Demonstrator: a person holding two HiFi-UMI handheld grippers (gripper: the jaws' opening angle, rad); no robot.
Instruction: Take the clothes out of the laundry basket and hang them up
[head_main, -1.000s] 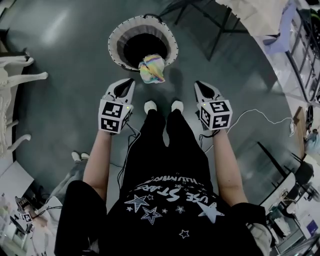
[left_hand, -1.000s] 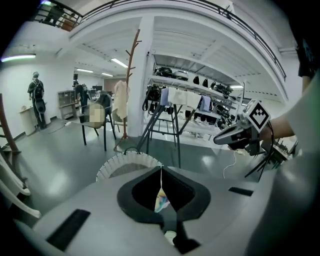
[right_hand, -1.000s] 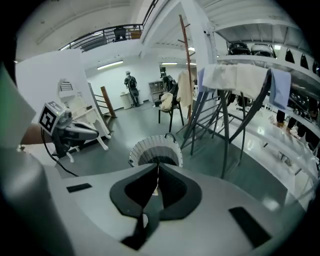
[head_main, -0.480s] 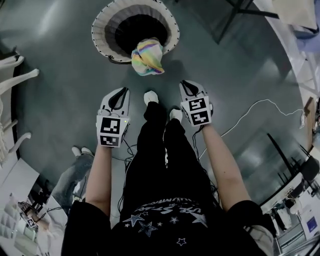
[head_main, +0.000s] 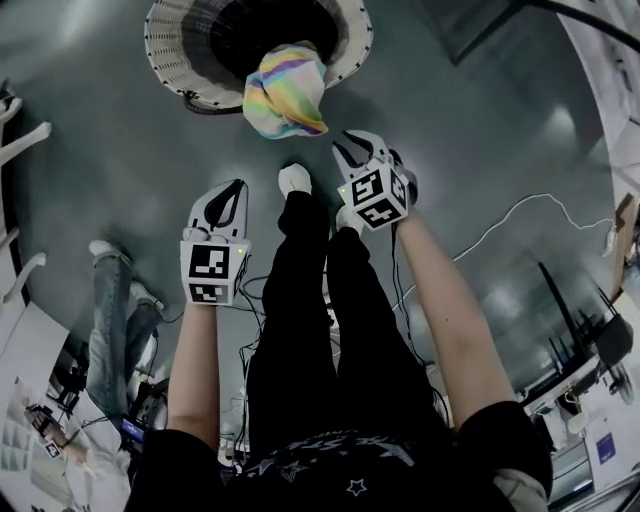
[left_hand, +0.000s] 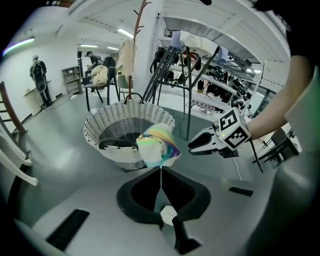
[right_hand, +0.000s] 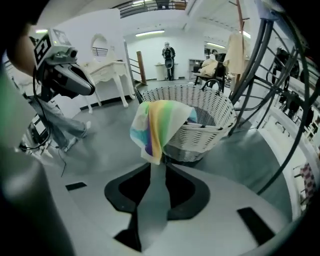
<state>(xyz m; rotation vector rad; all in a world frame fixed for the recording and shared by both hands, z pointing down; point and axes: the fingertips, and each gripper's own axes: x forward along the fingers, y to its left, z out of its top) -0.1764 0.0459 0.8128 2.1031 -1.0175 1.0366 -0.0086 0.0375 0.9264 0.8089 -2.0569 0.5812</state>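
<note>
Two grippers are hanging low in front of me. I am holding the left gripper (left_hand: 161, 169) pinched shut on nothing, while the right gripper (right_hand: 159, 166) has just been opening its jaws; they are standing partly apart with nothing between them. My own shoes (head_main: 294, 180) are standing close by the grippers, and cables (head_main: 532, 196) are trailing over the floor to the right.

Ahead of both sets of tips, nearer the right one, the rainbow cloth (head_main: 285, 92) is draping over the near rim of the laundry basket (head_main: 160, 55), half out and hanging down the wicker wall. I am judging it light, limp and quick to bunch, so I am planning to pinch the thick fold on top of the rim, not the loose hem, which would likely slip free.

Dark clothes (left_hand: 117, 143) are lying deeper in the basket. Beyond it, slanted rack legs (right_hand: 255, 75) are crowding the right side, and a bystander's legs (head_main: 112, 320) are standing off to the left.
</note>
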